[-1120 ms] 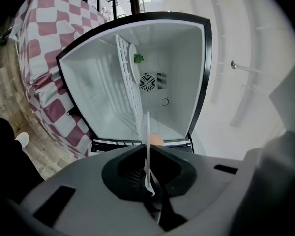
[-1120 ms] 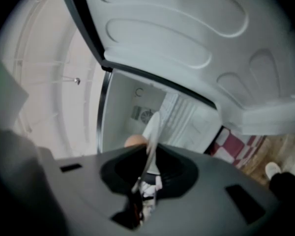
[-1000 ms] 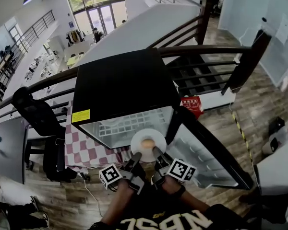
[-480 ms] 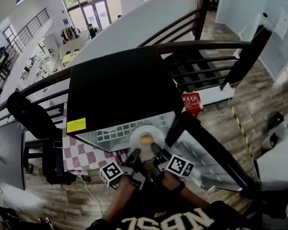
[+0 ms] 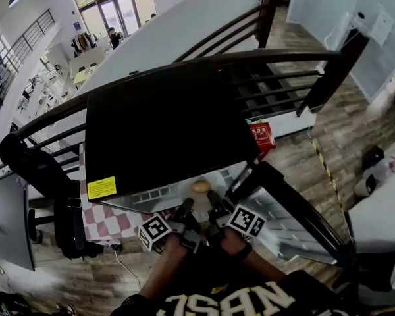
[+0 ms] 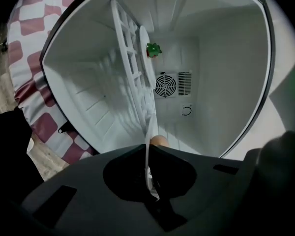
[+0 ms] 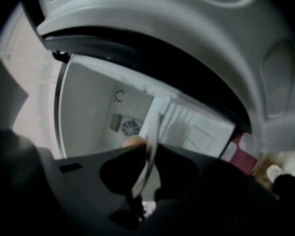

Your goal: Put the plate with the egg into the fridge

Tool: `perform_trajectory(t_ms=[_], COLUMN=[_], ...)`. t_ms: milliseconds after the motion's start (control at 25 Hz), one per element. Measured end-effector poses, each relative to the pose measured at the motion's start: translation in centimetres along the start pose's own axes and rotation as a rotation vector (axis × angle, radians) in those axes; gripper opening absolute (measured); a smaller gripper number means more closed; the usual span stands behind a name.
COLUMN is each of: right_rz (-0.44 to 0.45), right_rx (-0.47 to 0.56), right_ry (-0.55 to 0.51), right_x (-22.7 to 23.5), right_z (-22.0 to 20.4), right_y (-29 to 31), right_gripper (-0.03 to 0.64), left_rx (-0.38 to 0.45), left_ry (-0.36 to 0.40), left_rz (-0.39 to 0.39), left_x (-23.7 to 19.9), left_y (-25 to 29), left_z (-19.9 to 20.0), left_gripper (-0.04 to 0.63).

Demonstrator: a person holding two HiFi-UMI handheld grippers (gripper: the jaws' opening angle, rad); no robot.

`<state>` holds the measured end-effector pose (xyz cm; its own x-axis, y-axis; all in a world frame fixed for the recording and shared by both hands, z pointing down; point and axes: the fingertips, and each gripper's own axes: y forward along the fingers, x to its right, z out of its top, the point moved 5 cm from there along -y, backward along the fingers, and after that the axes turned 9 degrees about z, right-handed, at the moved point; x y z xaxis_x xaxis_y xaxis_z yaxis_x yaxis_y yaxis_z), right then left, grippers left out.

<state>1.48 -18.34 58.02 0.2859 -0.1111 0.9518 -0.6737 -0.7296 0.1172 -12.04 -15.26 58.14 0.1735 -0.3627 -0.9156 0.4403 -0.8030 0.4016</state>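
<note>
Both grippers hold a white plate by its near rim at the mouth of the open black fridge (image 5: 164,124). In the head view only the brown egg (image 5: 201,186) shows past the fridge's top edge. My left gripper (image 5: 184,210) and right gripper (image 5: 214,201) sit just below it. In the left gripper view the plate (image 6: 149,136) is edge-on between my left gripper's (image 6: 147,150) shut jaws, with the egg (image 6: 159,141) behind. In the right gripper view my right gripper (image 7: 148,152) is shut on the plate (image 7: 151,140), with the egg (image 7: 132,141) to its left.
Inside the white fridge are a wire shelf (image 6: 132,68), a small green item (image 6: 153,49) and a round fan grille (image 6: 166,84). The open door (image 5: 296,222) swings out at the right. A checkered cloth (image 5: 102,216), a black chair (image 5: 46,176) and a railing (image 5: 283,58) surround the fridge.
Both grippers have carried the plate forward into the fridge opening. The plate's white disc, fully seen before, is now mostly hidden under the fridge's top edge.
</note>
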Motion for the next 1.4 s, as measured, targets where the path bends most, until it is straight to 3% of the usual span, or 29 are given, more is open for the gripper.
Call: perform_trajectory(t_ms=[520,720,840,920,1000,1120,1280,1400], right_rz=[-0.018,-0.015,0.016,0.023,0.029,0.042,0.098,0.098], right_rx=[0.079,0.047,0.028,0.011,-0.001,-0.001,0.003,-0.013], right_ry=[0.087,-0.006,-0.042,-0.045,-0.036,-0.051,-0.091,-0.171], right_x=[0.1,-0.2,-0.6,-0.4,-0.2,-0.1,-0.8,-1.0], right_z=[1.3,1.2,1.2,1.1,1.1,1.1,0.9,0.6], right_y=[2.5,2.4,2.4,2.3,2.1,1.4,0.0,-1.2], right_gripper=[0.061,0.061,0.12,0.208,0.25,0.264,0.265,0.265], left_rx=[-0.018,-0.026,-0.033,-0.032,-0.026,-0.009,0.036,0.082], left_ry=[-0.077,-0.063,-0.043,-0.036,-0.032,-0.038,-0.056,0.016], left_rz=[-0.002,-0.005,-0.033,-0.067,-0.084,-0.089,-0.082,-0.076], left_x=[1.0,1.6,2.1,2.5,2.6,1.9,1.1,0.6], left_y=[2.3,2.1,1.9,1.9,1.8,1.4,0.0,-1.2], left_z=[2.1,1.9,1.8,1.7,1.8,2.1,2.0,2.4], left_gripper=[0.034,0.034,0.053,0.104,0.143,0.186,0.19,0.19])
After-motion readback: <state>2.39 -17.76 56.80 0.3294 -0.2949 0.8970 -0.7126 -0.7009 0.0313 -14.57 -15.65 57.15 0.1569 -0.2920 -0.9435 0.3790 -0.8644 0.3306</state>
